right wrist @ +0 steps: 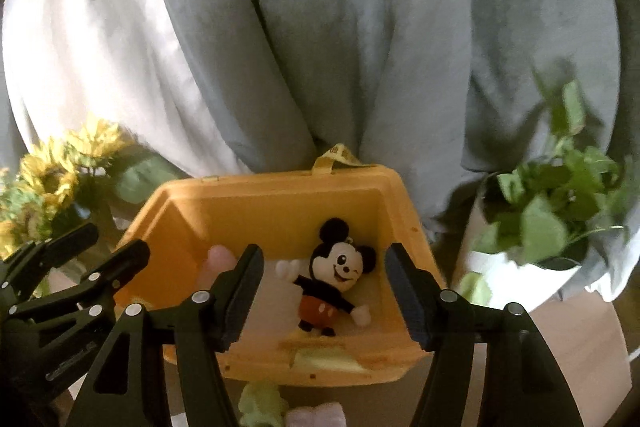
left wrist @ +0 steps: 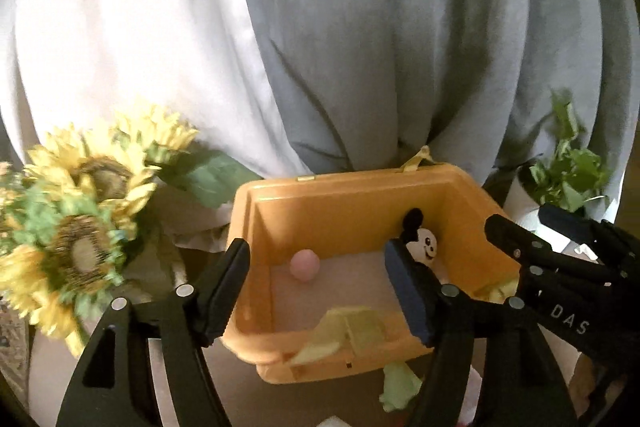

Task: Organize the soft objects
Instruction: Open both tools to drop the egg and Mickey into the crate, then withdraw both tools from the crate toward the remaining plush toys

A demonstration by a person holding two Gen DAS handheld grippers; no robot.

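Observation:
An orange bin (left wrist: pixel 340 205) (right wrist: pixel 256 205) stands ahead of both grippers. Inside it lie a Mickey Mouse plush (right wrist: pixel 330 277) (left wrist: pixel 420 241), a pink ball (left wrist: pixel 305 265) (right wrist: pixel 218 259) and a light green cloth (left wrist: pixel 344 331) (right wrist: pixel 324 359). My left gripper (left wrist: pixel 316 291) is open and empty above the bin's near rim. My right gripper (right wrist: pixel 324 297) is open and empty just above the plush. Each gripper also shows at the edge of the other's view. A green soft piece (left wrist: pixel 400 385) (right wrist: pixel 260 405) and a pale pink soft item (right wrist: pixel 316 415) lie in front of the bin.
Artificial sunflowers (left wrist: pixel 80 211) (right wrist: pixel 52 175) stand left of the bin. A leafy plant in a white pot (right wrist: pixel 552 211) (left wrist: pixel 568 175) stands to the right. Grey and white curtains (left wrist: pixel 320 27) hang behind. The bin rests on a brownish surface (right wrist: pixel 580 339).

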